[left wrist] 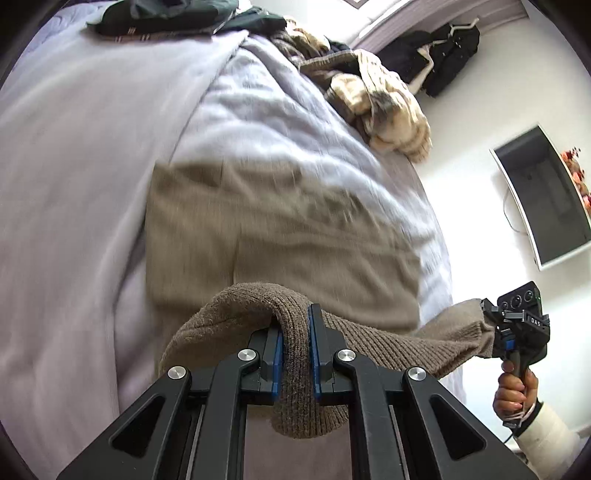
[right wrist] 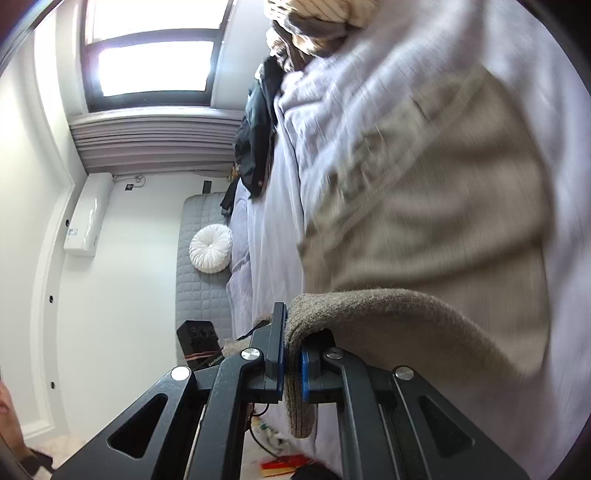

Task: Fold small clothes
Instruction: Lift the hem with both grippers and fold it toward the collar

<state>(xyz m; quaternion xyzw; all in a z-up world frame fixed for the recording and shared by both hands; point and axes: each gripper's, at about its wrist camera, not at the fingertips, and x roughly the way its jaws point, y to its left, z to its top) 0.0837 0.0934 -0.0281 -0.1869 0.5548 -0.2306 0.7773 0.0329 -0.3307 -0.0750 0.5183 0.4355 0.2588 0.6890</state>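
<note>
On the bed (left wrist: 74, 184), covered by one pale lilac blanket of soft, faintly ribbed weave:

One taupe knitted garment (left wrist: 280, 236), ribbed wool-like texture, roughly rectangular where it lies flat across the middle of the blanket. Its near edge is raised off the bed and stretched between the two grippers, sagging a little between them.

Left gripper (left wrist: 295, 343): black frame, blue pads, four silver bolts. Jaws nearly closed, pinching a thick fold of the taupe knit, which bulges over the fingertips and hangs below.

Right gripper (right wrist: 293, 354): same build. Jaws nearly closed on the opposite end of the same raised edge; the knit curls over the right-hand finger. From the left wrist view it appears at the right, gripped by a hand (left wrist: 517, 391) with a white sleeve.

One heap of cream and brown clothes (left wrist: 369, 92), fuzzy and rumpled, at the far edge of the bed.

One dark green folded garment (left wrist: 166, 18), striped cuff showing, at the far end.

One round white pleated cushion (right wrist: 210, 249), against a grey quilted headboard (right wrist: 199, 288).

One wall-mounted screen (left wrist: 543, 199), dark, rectangular.

One white air conditioner (right wrist: 88, 214), oblong.
</note>
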